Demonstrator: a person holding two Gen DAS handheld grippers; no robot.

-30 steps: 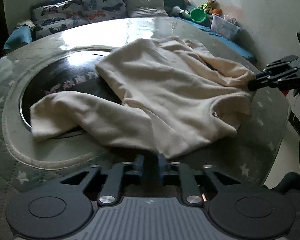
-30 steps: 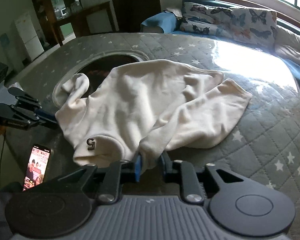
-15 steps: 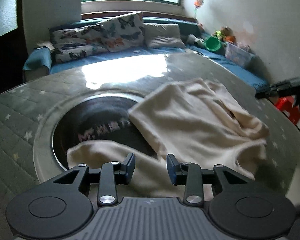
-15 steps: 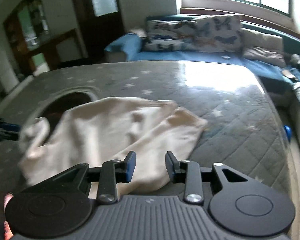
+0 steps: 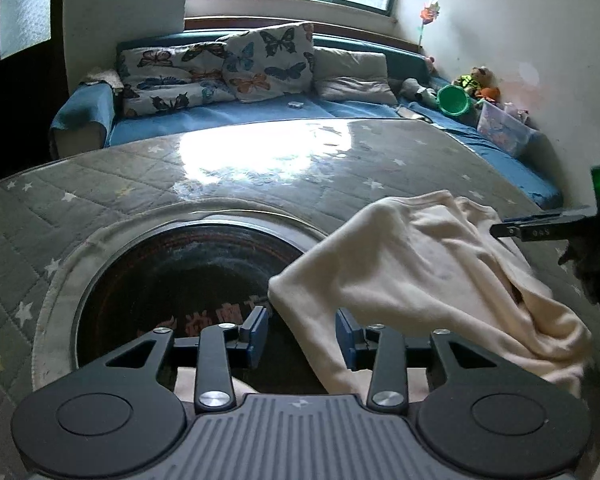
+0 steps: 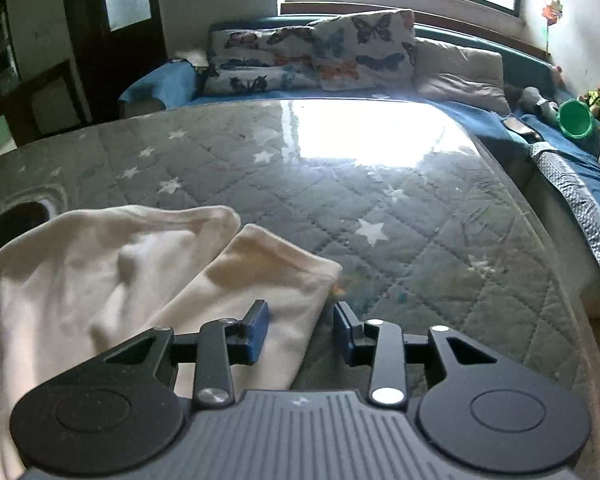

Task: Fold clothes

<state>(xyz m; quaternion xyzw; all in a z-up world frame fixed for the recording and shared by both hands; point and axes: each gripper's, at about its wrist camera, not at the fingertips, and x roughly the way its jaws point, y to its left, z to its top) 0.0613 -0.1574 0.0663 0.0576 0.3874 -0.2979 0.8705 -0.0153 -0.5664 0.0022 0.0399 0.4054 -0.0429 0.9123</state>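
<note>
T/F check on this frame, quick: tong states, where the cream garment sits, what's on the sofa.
1. The left tongs are shut on the cream knit garment. False: the jaws stand open, with a fabric edge lying between them.
2. The right tongs are open. True.
3. The garment lies on the grey star-quilted round table. True.
4. The garment fully covers the dark round glass centre of the table. False: most of that circle is bare; the garment overlaps only its right edge.
5. Butterfly-print cushions sit on the blue sofa. True.
6. A phone lies on the table. False: none is in view there.
</note>
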